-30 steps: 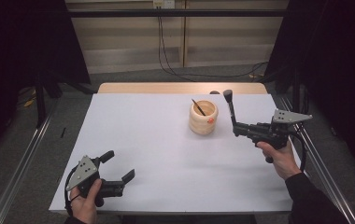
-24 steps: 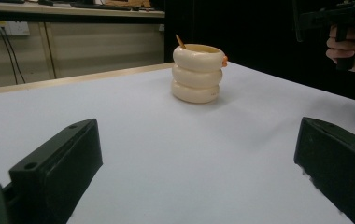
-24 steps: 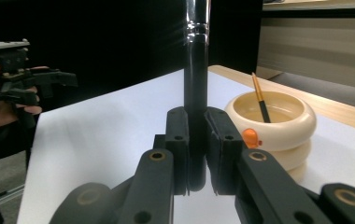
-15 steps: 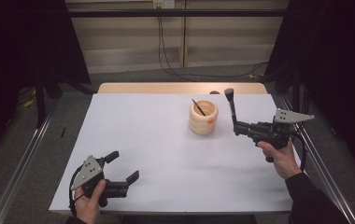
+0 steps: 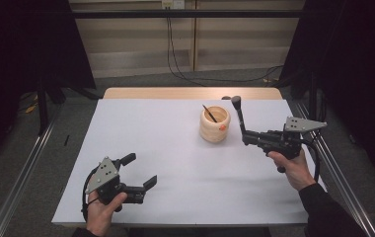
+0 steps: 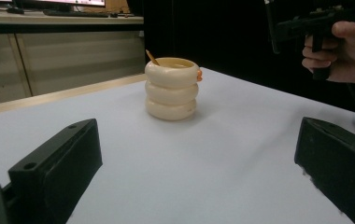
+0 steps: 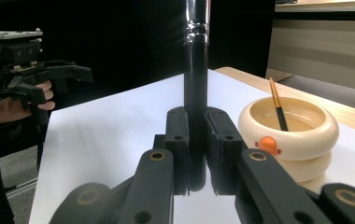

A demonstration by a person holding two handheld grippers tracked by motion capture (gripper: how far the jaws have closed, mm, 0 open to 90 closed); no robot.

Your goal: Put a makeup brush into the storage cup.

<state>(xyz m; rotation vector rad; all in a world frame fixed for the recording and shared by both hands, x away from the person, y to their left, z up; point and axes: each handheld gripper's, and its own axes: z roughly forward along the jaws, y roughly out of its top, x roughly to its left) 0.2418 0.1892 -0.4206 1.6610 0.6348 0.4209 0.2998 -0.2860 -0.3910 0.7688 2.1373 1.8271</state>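
Observation:
A cream, ring-stacked holder [image 5: 214, 127] stands on the white table top [image 5: 166, 138], right of centre, with a thin stick [image 5: 209, 113] leaning inside it. My right gripper [image 5: 245, 138] hovers just right of the holder, shut on the black handle of a brush [image 5: 238, 114] that stands upright. The right gripper view shows the pads [image 7: 179, 140] pressing the handle [image 7: 196, 70], with the holder [image 7: 287, 135] and its stick [image 7: 276, 105] beside it. My left gripper [image 5: 140, 170] sits near the front left, open with nothing between its fingers. In its own view the holder [image 6: 171, 88] lies ahead.
A bare wooden strip [image 5: 190, 93] runs along the table's far edge. Metal rails [image 5: 22, 173] flank the table on both sides, and cables [image 5: 175, 44] hang behind it. Dark curtains close off the left and right sides.
My left gripper has shifted a little to the right and risen slightly, still open. The right gripper and the brush have stayed where they were.

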